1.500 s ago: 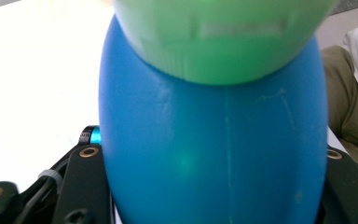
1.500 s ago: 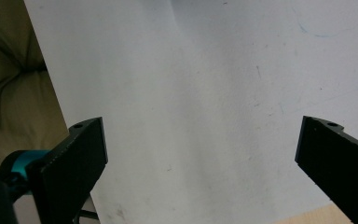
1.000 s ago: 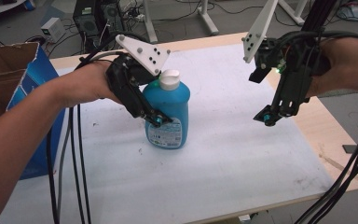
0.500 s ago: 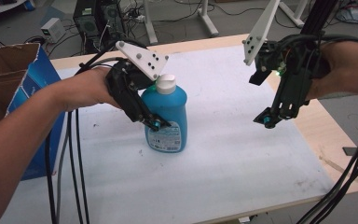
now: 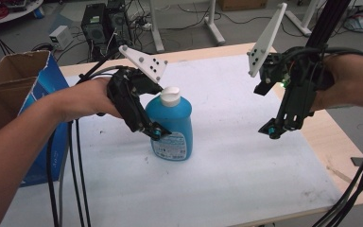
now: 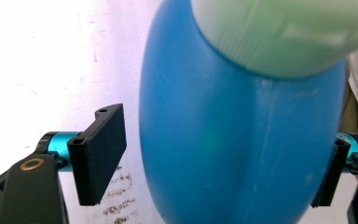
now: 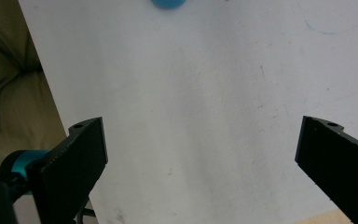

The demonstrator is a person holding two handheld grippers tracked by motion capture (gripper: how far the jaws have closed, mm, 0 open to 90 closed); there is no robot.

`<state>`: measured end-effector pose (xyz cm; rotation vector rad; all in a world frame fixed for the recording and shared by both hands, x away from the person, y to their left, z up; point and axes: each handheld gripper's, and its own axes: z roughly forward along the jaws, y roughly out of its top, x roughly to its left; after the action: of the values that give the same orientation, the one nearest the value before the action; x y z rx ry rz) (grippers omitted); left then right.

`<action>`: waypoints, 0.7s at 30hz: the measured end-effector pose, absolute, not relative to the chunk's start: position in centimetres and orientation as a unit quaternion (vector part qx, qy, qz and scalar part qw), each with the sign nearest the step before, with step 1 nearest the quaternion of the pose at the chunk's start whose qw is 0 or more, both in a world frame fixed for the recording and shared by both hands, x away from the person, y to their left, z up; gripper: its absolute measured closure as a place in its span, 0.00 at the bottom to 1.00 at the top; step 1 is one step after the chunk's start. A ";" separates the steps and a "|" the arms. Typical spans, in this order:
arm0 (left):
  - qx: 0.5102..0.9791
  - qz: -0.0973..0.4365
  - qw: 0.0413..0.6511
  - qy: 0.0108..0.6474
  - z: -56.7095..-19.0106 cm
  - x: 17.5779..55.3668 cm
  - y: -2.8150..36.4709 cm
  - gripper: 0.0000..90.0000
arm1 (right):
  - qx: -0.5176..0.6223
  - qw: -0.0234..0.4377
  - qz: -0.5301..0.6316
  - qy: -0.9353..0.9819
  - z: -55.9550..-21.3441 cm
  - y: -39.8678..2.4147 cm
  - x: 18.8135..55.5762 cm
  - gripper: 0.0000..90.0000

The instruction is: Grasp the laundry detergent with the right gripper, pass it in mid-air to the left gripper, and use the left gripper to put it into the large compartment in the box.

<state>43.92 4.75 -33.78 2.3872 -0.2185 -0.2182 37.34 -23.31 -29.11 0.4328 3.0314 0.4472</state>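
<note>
High view showed a blue plastic bottle (image 5: 171, 127) standing upright on the white table (image 5: 246, 179), left of its middle, with a white ribbed cap and a pale label whose print was too small to read. The left hand-held gripper (image 5: 155, 134) straddled the bottle, its jaws having just been opening; a gap showed beside one flat black pad (image 6: 100, 151). The right hand-held gripper (image 5: 276, 128) hovered far right, jaws apart. A blue cardboard box (image 5: 23, 94) stood at the left edge.
</note>
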 end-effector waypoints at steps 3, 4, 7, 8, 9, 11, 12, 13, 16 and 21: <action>0.924 -0.075 0.367 -0.080 -33.3 43.8 5.0 0.22 | 0.140 0.024 0.147 0.979 -29.0 -23.3 37.2 0.01; 0.924 -0.073 0.367 -0.079 -33.2 43.7 5.0 0.22 | 0.140 0.026 0.149 0.979 -28.9 -23.3 37.1 0.01; 0.929 -0.057 0.360 -0.068 -32.6 43.4 5.3 0.22 | 0.139 0.028 0.151 0.978 -28.8 -23.3 37.0 0.01; 0.929 -0.054 0.360 -0.068 -32.3 43.3 5.5 0.22 | 0.140 0.027 0.151 0.978 -28.8 -23.4 37.0 0.01; 0.929 -0.051 0.360 -0.071 -31.9 43.1 5.7 0.22 | 0.140 0.028 0.152 0.978 -28.7 -23.4 36.9 0.01; 0.926 -0.041 0.368 -0.069 -31.0 42.8 6.1 0.22 | 0.140 0.030 0.153 0.978 -28.6 -23.5 36.8 0.01; 0.925 -0.039 0.372 -0.065 -30.6 42.7 6.3 0.22 | 0.141 0.029 0.154 0.978 -28.6 -23.5 36.8 0.01; 0.924 -0.037 0.375 -0.067 -30.2 42.7 6.5 0.22 | 0.140 0.029 0.155 0.977 -28.6 -23.6 36.8 0.01; 0.920 -0.025 0.386 -0.060 -29.1 42.7 7.0 0.22 | 0.141 0.030 0.157 0.977 -28.5 -23.6 36.7 0.01; 0.919 -0.016 0.390 -0.057 -27.7 42.5 7.8 0.22 | 0.139 0.031 0.157 0.977 -28.4 -23.6 36.6 0.01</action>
<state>42.54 7.76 -27.68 2.3361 -0.1444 -0.0413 36.57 -23.59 -28.40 0.4272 3.0103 0.4850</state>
